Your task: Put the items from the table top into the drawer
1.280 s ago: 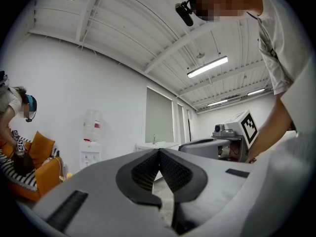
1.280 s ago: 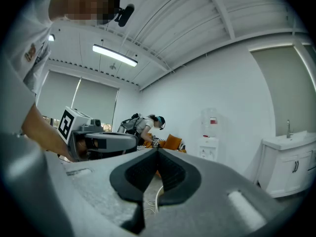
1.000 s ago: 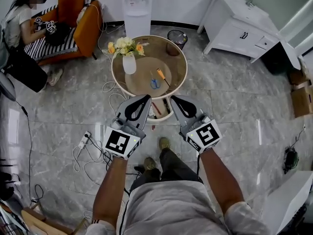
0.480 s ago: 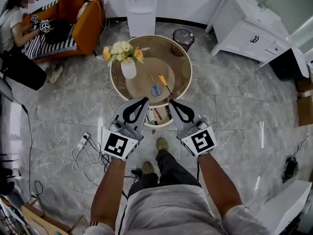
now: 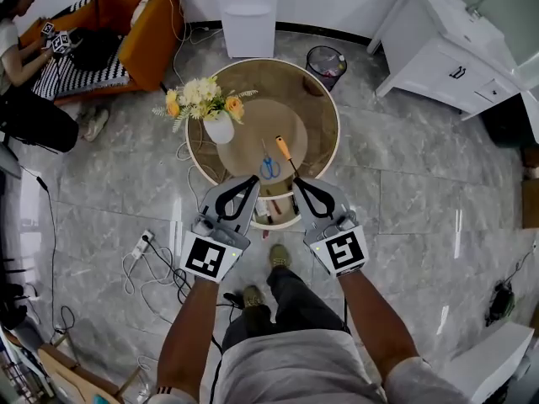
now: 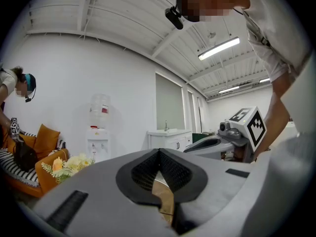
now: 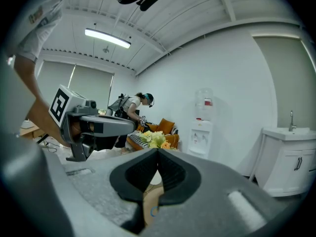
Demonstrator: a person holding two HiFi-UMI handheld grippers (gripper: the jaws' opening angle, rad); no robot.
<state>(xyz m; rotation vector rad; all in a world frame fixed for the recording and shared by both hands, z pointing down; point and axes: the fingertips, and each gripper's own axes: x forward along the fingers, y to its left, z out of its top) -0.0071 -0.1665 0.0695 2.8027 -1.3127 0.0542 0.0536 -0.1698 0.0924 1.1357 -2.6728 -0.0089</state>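
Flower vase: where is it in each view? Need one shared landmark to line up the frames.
Head view: flower vase on the left side of the round table, upper centre-left of the picture.
Left gripper view: only its flowers show, at lower left.
Right gripper view: the flowers sit at centre, left of the dispenser.
Shared landmark: the white water dispenser against the wall beyond the table, in all three.
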